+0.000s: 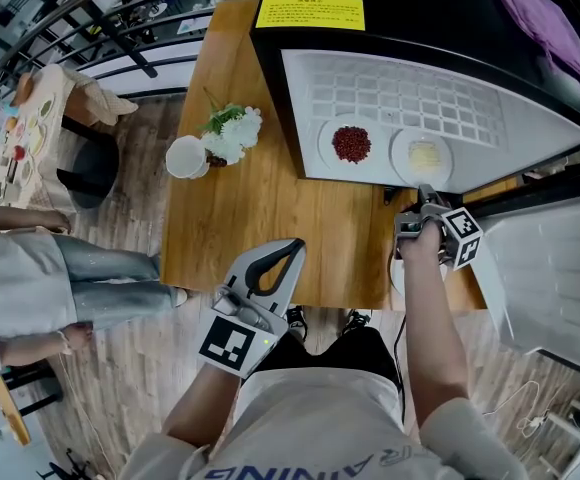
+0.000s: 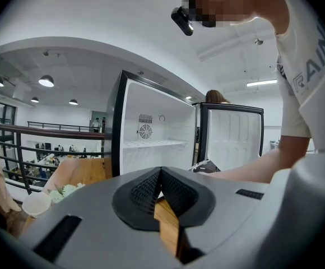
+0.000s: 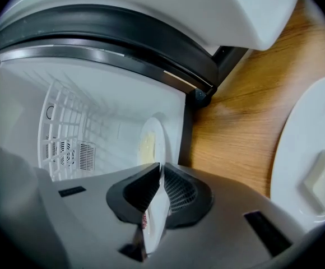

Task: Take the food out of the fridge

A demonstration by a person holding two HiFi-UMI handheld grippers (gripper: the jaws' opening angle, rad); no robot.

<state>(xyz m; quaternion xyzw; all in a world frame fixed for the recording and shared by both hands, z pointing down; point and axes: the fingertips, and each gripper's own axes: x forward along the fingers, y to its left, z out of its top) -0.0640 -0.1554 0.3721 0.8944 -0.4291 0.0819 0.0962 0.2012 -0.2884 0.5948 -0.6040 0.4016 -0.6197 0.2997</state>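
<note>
Right tongs [image 3: 160, 168] on level plate [image 1: 398, 157]

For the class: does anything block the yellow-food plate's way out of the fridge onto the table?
Nothing visible does. The right hand-held gripper pinches the yellow-food plate at the open front of the fridge; a second plate lies on the table just outside.

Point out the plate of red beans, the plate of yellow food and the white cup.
plate of red beans [image 1: 326, 146]: head view, bare left rim.
plate of yellow food [image 1: 399, 156]: head view, bare left rim.
white cup [image 1: 186, 156]: head view, middle of its open mouth.
</note>
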